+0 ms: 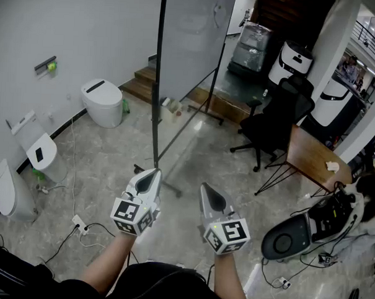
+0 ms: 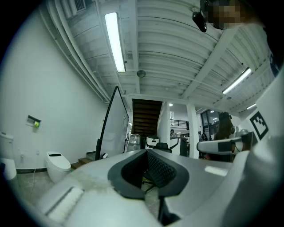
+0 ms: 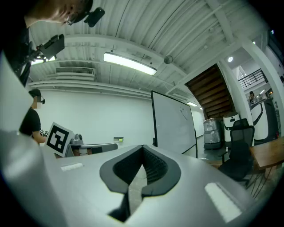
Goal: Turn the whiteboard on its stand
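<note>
Left tool (image 1: pixel 155 171) and right tool (image 1: pixel 205 186) level, jaws together, empty, short of whiteboard (image 1: pixel 192 40).

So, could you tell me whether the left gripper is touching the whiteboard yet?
Apart. The left gripper view shows the whiteboard standing well beyond the left gripper, whose shut jaws hold nothing.

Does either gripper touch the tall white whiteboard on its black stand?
No, the left gripper and the right gripper both hang in air short of the whiteboard.

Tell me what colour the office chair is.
The office chair is black, clearest in the head view.
</note>
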`<action>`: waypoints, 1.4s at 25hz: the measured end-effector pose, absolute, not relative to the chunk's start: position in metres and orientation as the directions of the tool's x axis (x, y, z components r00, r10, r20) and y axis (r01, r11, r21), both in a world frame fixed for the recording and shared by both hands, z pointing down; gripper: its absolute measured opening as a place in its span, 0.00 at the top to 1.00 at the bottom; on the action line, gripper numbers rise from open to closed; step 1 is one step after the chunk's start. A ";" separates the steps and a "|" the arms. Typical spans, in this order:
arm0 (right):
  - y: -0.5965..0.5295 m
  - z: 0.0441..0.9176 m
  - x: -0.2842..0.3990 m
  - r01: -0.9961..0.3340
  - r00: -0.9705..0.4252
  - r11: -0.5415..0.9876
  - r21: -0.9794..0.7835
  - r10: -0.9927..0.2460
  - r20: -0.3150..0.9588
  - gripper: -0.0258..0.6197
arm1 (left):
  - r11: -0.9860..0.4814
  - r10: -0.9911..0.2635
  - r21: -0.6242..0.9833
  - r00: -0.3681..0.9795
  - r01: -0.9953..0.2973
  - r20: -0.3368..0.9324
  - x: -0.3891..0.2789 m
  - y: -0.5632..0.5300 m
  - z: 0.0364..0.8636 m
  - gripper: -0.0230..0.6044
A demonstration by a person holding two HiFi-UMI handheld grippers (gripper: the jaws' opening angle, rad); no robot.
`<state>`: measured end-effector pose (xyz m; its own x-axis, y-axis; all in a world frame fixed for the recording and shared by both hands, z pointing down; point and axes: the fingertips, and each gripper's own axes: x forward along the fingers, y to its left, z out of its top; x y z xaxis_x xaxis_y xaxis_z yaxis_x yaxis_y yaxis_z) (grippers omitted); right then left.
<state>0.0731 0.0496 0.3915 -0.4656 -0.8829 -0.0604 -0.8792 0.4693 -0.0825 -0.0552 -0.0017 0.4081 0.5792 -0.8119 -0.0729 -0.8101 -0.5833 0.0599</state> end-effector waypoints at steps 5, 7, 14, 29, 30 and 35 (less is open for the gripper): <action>0.051 0.396 0.075 -0.881 -0.463 0.466 -0.086 -0.885 -0.054 0.95 | -0.577 -0.816 0.066 0.573 -0.814 -0.079 -0.051 0.002 0.398 0.95; 0.048 0.396 0.078 -0.883 -0.459 0.462 -0.087 -0.887 -0.051 0.95 | -0.578 -0.816 0.060 0.573 -0.814 -0.079 -0.050 0.000 0.396 0.95; 0.043 0.402 0.083 -0.889 -0.450 0.452 -0.079 -0.892 -0.039 0.95 | -0.546 -0.838 0.038 0.544 -0.837 -0.054 -0.050 -0.003 0.404 0.96; 0.031 0.398 0.094 -0.877 -0.466 0.470 -0.096 -0.882 -0.065 0.95 | -0.524 -0.851 0.057 0.522 -0.850 -0.051 -0.051 -0.008 0.414 0.96; 0.031 0.398 0.094 -0.875 -0.470 0.474 -0.097 -0.880 -0.066 0.95 | -0.524 -0.851 0.059 0.522 -0.849 -0.055 -0.050 -0.008 0.414 0.96; 0.033 0.397 0.101 -0.862 -0.496 0.500 -0.087 -0.866 -0.065 0.95 | -0.505 -0.863 0.045 0.503 -0.862 -0.049 -0.042 -0.006 0.415 0.96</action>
<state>0.1010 0.0329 0.3969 -0.4955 -0.8661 -0.0654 -0.8619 0.4997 -0.0868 -0.0421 -0.0057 0.4146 0.5030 -0.8629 -0.0493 -0.8619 -0.5050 0.0455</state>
